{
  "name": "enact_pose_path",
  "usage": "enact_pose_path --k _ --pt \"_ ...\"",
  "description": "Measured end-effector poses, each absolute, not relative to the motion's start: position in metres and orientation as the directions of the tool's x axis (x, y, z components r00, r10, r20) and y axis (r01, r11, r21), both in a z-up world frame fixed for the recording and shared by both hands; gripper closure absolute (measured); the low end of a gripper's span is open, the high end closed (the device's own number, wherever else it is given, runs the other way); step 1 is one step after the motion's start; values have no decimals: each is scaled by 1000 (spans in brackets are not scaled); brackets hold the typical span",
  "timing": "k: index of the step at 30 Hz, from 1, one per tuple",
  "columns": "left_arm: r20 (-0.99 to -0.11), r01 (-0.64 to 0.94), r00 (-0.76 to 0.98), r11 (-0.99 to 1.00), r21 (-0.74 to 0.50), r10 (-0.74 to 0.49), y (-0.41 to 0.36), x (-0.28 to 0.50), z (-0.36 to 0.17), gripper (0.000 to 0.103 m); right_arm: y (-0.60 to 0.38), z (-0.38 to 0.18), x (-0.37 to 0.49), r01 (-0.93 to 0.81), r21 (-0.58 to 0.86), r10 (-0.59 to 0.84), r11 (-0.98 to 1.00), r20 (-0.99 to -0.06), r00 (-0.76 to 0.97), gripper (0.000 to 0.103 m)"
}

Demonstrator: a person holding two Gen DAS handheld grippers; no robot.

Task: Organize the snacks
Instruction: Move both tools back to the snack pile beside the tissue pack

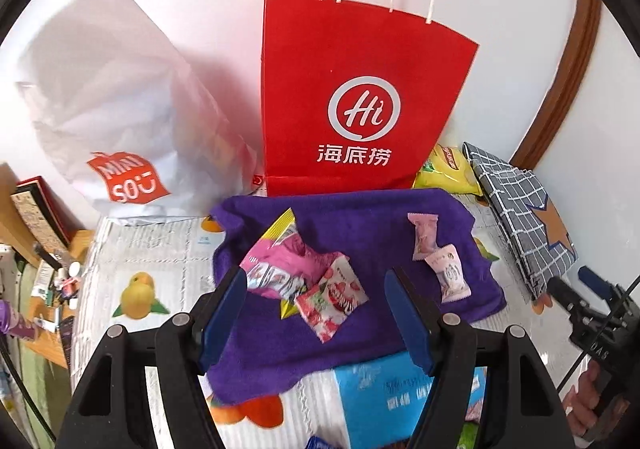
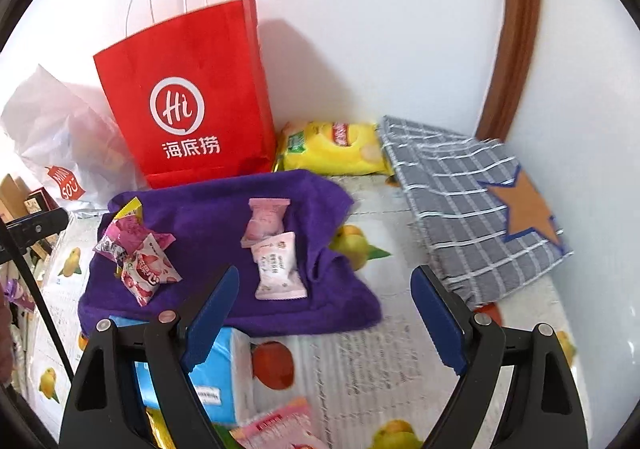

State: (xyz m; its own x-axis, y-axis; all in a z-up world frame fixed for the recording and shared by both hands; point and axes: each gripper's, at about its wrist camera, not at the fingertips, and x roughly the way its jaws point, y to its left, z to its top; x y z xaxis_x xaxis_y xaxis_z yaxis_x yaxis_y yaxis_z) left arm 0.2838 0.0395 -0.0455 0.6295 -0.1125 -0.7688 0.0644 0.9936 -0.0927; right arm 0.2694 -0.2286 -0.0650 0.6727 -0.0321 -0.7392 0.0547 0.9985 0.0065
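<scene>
The left gripper (image 1: pixel 316 317) hangs with its blue-padded jaws spread wide and nothing between them, poised above a loose heap of pink, red and yellow crinkly plastic snack packets (image 1: pixel 304 277). The right gripper (image 2: pixel 324 313) is likewise released and empty, hovering near the front edge of the rumpled purple terry towel (image 2: pixel 208 217), close to 2 pale pink sealed candy pouches (image 2: pixel 272 249) lying one behind the other.

These packets look light, soft and air-puffed, with slick film that could slide out of a shallow pinch. Taking each across its flat middle, or by a crimped end seam, seems safest; hard squeezing might crush the contents.

Behind the towel stands a red paper shopping bag with white cord handles (image 1: pixel 360 97), upright against the wall; its inside is hidden. Left of it slumps a white plastic bag with a red logo (image 1: pixel 116 121), contents unclear. A yellow chip bag (image 2: pixel 336 147) lies beside a grey checked fabric bag with an orange star (image 2: pixel 480 205). A blue-and-white box (image 2: pixel 216 377) sits near the towel's front edge.
</scene>
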Motion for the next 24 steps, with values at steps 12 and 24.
enact_pose_path --k 12,24 --pt "-765 11 638 994 -111 -92 62 218 -54 33 -255 -71 218 22 87 51 996 -745 665 16" --pt "-798 -35 599 993 -116 -71 70 178 -78 33 -246 -125 180 -101 122 158 987 -802 577 31"
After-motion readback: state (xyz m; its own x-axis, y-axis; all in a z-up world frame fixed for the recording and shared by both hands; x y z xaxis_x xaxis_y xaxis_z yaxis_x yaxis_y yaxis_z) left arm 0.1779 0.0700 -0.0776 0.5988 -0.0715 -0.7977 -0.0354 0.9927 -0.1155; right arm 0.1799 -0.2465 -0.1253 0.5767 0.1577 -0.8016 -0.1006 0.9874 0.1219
